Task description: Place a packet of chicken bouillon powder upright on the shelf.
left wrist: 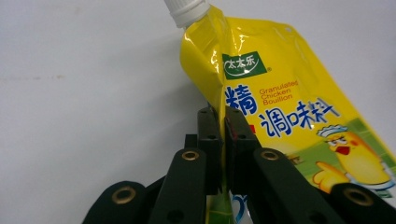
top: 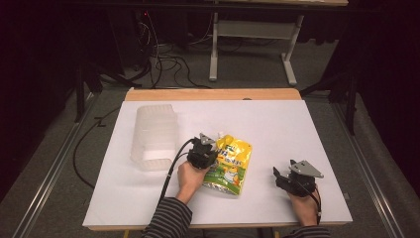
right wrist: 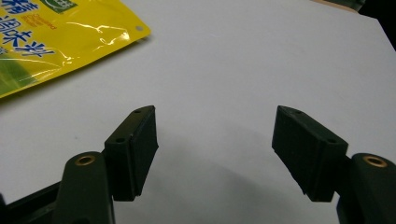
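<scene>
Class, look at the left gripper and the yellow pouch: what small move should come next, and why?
Probably a gentle lift. The left gripper has its jaws shut on the left edge of the yellow pouch, which lies on the white table beside the clear plastic container. The right gripper is open, with nothing between its jaws, so it could support the pouch.

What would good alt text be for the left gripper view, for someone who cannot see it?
Two black jaws of the left gripper pinch the side edge of a yellow chicken bouillon pouch lying on a white table. The pouch's white screw cap points toward the top of the picture.
</scene>
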Available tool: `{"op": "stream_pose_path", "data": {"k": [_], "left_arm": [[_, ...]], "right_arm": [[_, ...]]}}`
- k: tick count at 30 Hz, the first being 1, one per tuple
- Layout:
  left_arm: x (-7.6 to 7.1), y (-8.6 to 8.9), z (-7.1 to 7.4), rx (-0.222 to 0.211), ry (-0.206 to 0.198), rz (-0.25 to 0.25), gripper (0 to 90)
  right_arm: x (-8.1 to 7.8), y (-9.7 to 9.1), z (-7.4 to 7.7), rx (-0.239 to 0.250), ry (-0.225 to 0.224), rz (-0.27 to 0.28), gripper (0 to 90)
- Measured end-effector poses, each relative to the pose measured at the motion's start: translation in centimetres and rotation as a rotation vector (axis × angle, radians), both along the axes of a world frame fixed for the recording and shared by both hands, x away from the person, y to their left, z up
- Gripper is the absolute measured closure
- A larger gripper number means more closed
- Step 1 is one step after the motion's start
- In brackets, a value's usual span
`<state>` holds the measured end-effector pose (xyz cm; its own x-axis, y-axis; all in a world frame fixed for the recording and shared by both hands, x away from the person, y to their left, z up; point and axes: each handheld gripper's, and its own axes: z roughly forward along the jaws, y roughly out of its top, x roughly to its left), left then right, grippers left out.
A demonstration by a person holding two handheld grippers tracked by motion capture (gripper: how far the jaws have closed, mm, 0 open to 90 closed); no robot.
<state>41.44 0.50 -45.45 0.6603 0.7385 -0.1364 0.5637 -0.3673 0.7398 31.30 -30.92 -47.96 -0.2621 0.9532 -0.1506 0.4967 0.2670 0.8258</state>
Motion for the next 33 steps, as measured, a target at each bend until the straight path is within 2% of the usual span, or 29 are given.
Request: {"op": "stream_pose_path", "data": {"k": [3, 4, 5, 6, 7, 12, 16, 17, 20, 23, 29, 33], "left_arm": [[-0.6, 0.3, 1.0, -0.044, -0.026, -0.018, 87.0], [-0.9, 0.5, 1.7, -0.054, -0.044, -0.033, 87.0], [-0.9, 0.5, 1.7, -0.054, -0.044, -0.033, 87.0], [-1.4, 0.7, 2.4, -0.077, -0.064, -0.047, 86.9], [-1.4, 0.7, 2.4, -0.077, -0.064, -0.047, 87.0], [-2.4, 1.6, 4.1, -0.13, -0.098, -0.069, 87.0], [-3.0, 2.4, 5.1, -0.144, -0.123, -0.086, 86.9], [-3.3, 2.8, 5.7, -0.148, -0.143, -0.088, 86.9], [-3.5, 3.2, 6.1, -0.164, -0.147, -0.094, 86.9], [-3.9, 3.8, 6.9, -0.17, -0.175, -0.097, 86.9], [-4.4, 4.6, 8.0, -0.162, -0.212, -0.097, 86.9], [-4.6, 5.7, 8.8, -0.19, -0.23, -0.075, 86.9]], "right_arm": [[0.0, -0.1, 0.0, 0.009, -0.001, -0.007, 31.5], [0.0, 0.0, 0.0, 0.008, 0.001, -0.007, 31.5], [0.0, 0.0, 0.0, 0.008, 0.001, -0.007, 31.5], [0.0, 0.0, 0.0, 0.006, 0.0, -0.006, 31.5], [0.0, 0.0, 0.0, 0.006, 0.0, -0.006, 31.5], [0.0, -0.1, 0.0, 0.011, -0.004, -0.005, 31.6], [0.0, -0.1, 0.0, 0.017, -0.006, -0.006, 31.6], [0.0, -0.1, 0.0, 0.01, -0.009, -0.003, 31.6], [-0.1, -0.1, 0.0, 0.013, -0.01, -0.002, 31.7], [-0.1, -0.1, 0.0, 0.012, -0.009, -0.002, 31.6], [-0.1, -0.1, 0.0, 0.017, -0.016, -0.006, 31.6], [-0.1, -0.2, 0.0, 0.015, -0.013, -0.004, 31.6]]}}
